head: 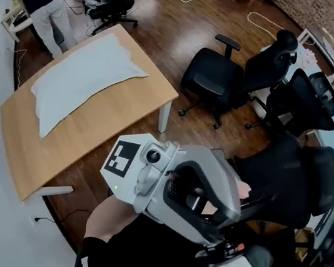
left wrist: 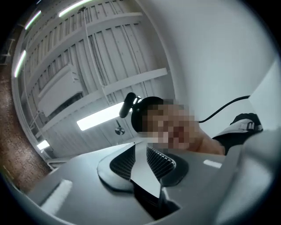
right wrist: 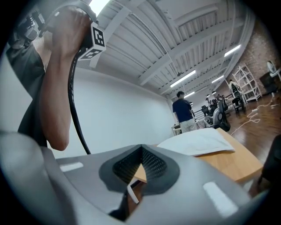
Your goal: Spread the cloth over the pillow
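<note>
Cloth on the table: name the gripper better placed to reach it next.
Right, probably. The right gripper faces level toward the cloth on the table; the left gripper points up at the ceiling, away from it.

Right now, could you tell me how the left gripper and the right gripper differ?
The left gripper tilts up toward the ceiling; the right gripper faces level toward the table. The left gripper's fingers stand slightly apart; the right gripper's are closed. Both hold nothing.

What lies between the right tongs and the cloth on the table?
In the right gripper view, only bare wooden table shows between the shut right tongs and the cloth. Nothing stands on that stretch.
</note>
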`<state>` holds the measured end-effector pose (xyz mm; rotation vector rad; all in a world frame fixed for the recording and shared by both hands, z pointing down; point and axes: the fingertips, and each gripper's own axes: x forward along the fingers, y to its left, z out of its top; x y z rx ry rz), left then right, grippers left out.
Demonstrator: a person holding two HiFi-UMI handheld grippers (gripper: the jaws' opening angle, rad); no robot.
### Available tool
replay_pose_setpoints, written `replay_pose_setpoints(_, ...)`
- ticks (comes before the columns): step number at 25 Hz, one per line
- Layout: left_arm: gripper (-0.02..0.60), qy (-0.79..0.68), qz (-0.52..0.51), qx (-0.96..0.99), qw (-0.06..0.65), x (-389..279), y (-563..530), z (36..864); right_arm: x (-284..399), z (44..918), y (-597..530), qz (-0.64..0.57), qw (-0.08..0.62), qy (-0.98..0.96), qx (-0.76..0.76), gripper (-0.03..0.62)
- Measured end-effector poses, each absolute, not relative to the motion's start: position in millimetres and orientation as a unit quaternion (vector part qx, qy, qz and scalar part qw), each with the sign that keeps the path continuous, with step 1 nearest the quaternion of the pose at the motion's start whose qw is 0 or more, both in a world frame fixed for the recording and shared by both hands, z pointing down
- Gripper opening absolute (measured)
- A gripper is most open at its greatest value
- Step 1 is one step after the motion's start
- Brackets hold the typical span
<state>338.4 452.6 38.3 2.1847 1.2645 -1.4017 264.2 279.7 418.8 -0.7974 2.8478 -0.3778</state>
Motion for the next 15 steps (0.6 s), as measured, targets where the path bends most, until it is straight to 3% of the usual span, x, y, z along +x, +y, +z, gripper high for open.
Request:
replay_pose_setpoints(3, 0.081, 0.479, -0.468, 0.74, 0.071, 331.0, 481.6, 20.6, 267.3, 422.5, 277.0, -0.127, 0.077, 0.951, -0.27, -0.005)
replay_pose_setpoints(4, 0.054, 0.49, -0.464, 0.736, 0.056, 329.8, 487.4, 20.6, 268.4, 423.7, 276.1, -0.127, 0.076, 0.951, -0.271, -0.005)
replay_pose_setpoints(9, 0.037, 0.482, -0.481, 0.73, 0.055, 326.6, 485.1, 25.9, 272.9, 430.4, 271.4, -0.128, 0.07, 0.95, -0.276, -0.005)
replay_pose_setpoints(15, 0.037, 0.332, -0.441, 0.834, 0.003, 309.2, 443.2, 92.1, 277.9, 439.2, 265.3, -0.13, 0.063, 0.949, -0.282, -0.005)
